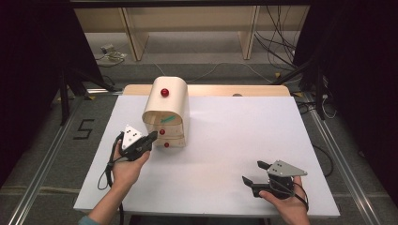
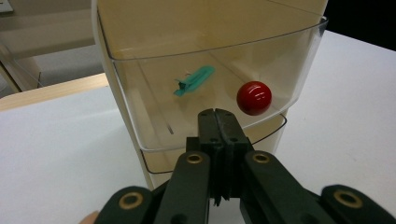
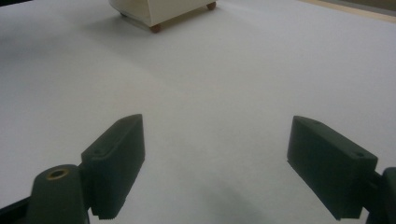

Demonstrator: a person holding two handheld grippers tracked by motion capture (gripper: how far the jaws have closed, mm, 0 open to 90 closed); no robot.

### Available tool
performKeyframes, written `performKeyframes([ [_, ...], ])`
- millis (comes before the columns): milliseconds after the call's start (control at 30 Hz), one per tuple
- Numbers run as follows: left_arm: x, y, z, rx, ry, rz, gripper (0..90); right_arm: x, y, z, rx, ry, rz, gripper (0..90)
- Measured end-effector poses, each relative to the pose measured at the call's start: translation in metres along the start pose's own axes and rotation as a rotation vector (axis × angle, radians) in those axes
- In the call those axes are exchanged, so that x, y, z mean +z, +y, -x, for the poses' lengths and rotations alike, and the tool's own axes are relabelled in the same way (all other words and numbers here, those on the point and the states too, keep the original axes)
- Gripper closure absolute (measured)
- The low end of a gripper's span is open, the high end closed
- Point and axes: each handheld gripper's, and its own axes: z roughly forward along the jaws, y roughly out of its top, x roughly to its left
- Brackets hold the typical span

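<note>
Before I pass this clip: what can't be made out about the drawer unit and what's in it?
- Green item in the open clear drawer: too small and blurred to identify, left gripper view.
- Lower drawers' contents: too small and closed, high view.
- Left gripper touching the drawer or not: its own shut jaws hide the contact.
- Drawer unit: cut off by the top edge, right gripper view.

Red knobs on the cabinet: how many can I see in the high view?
3: one red knob on the lifted top cover, one on the middle drawer, one on the lowest drawer. Others may be hidden.
</note>
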Motion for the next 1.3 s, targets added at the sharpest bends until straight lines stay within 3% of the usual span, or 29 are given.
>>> performKeyframes([
  [1300,0.0004,0.0002,-0.0044,0.000,-0.002,-0.013,89.3,-0.0005,-0.0002,0.0001,0.002,0.002,0.003,20.4],
])
